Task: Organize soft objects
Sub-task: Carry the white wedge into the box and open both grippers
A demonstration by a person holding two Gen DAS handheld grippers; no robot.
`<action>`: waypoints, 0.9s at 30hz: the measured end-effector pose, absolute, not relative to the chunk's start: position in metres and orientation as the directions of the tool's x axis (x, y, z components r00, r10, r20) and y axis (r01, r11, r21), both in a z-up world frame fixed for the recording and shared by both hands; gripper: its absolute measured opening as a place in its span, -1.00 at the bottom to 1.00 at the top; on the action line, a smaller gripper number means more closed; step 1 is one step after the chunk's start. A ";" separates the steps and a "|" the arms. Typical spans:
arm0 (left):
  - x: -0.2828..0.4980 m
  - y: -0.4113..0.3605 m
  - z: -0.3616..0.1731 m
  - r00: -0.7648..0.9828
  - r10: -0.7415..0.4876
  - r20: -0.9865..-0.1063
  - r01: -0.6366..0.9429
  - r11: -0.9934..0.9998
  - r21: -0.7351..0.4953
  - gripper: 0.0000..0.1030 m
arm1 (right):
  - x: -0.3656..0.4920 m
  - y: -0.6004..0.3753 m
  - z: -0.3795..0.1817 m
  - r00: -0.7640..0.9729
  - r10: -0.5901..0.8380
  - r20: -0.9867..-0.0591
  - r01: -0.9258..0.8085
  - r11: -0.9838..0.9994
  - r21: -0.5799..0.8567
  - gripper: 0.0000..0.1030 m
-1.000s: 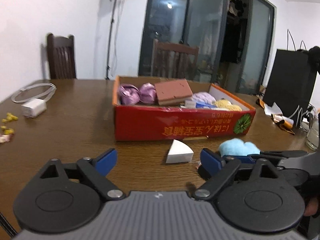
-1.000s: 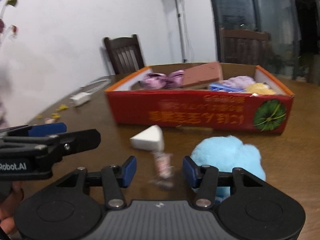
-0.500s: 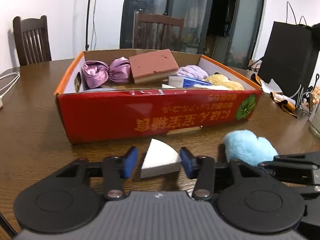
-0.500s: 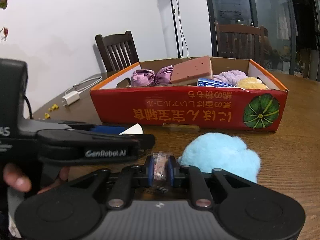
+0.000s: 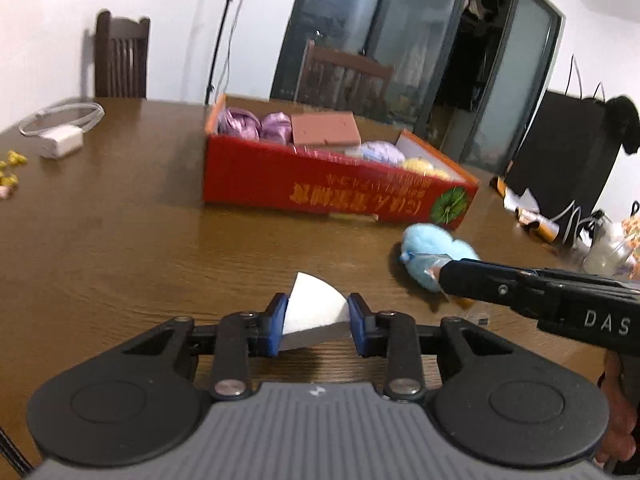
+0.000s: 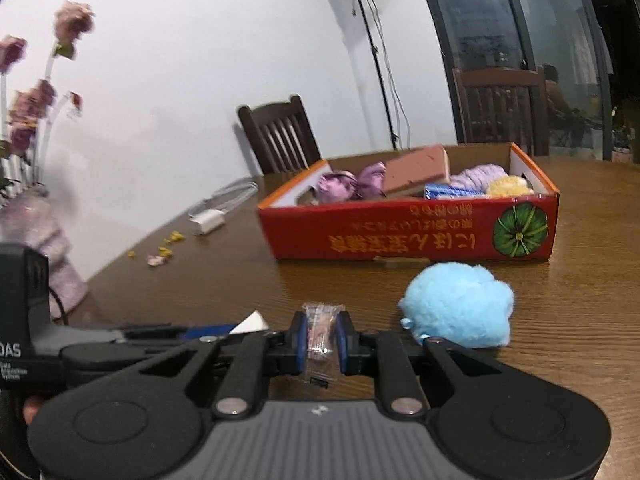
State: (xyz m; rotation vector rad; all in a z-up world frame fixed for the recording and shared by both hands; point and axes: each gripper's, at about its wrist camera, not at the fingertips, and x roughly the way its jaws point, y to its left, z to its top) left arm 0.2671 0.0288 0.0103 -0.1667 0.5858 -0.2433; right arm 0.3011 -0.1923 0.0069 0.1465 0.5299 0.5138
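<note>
**Two grips closed, one blue puff left outside the red box**

We hold a white wedge sponge (image 5: 314, 306) pinched between the blue pads of our left gripper (image 5: 316, 326), lifted just clear of the wooden table (image 5: 120, 240) on the near side of the red box (image 5: 320, 192). Our right gripper (image 6: 322, 340) is clamped on a small clear-wrapped packet (image 6: 320, 332), also on the near side of the box and short of its front wall.

Inside the box we already see a purple satin piece (image 6: 340, 186) at the left end, a pink-brown sponge block (image 6: 416, 170) leaning beside it, then a blue packet (image 6: 448, 191), a lilac puff (image 6: 478, 174) and a yellow puff (image 6: 510, 186) toward the right end. By our reading the sorting is well past halfway.

Left to do, as we judge it: carry both held items over the front wall and release them, then collect the light-blue fluffy ball (image 6: 460, 310), which lies on the table just in front of the box's right corner. Whether the packet counts as a soft object we cannot tell. A white charger with its cable (image 5: 60, 142) and some yellow scraps (image 5: 10, 168) sit well to the left of the box.
</note>
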 end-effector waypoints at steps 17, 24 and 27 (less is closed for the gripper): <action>0.499 0.034 0.087 0.766 -0.269 -0.584 0.216 0.963 -0.161 -0.32 | 0.495 -0.187 0.080 0.699 0.579 -0.421 -0.388 0.801 0.456 -0.71; 0.574 0.042 0.058 0.695 -0.193 -0.693 0.166 0.980 -0.107 -0.09 | 0.625 -0.130 0.048 0.634 0.486 -0.601 -0.306 0.872 0.382 -0.70; 0.568 0.050 0.063 0.714 -0.204 -0.669 0.189 0.977 -0.096 0.19 | 0.648 -0.114 0.030 0.571 0.507 -0.646 -0.316 0.862 0.397 -0.62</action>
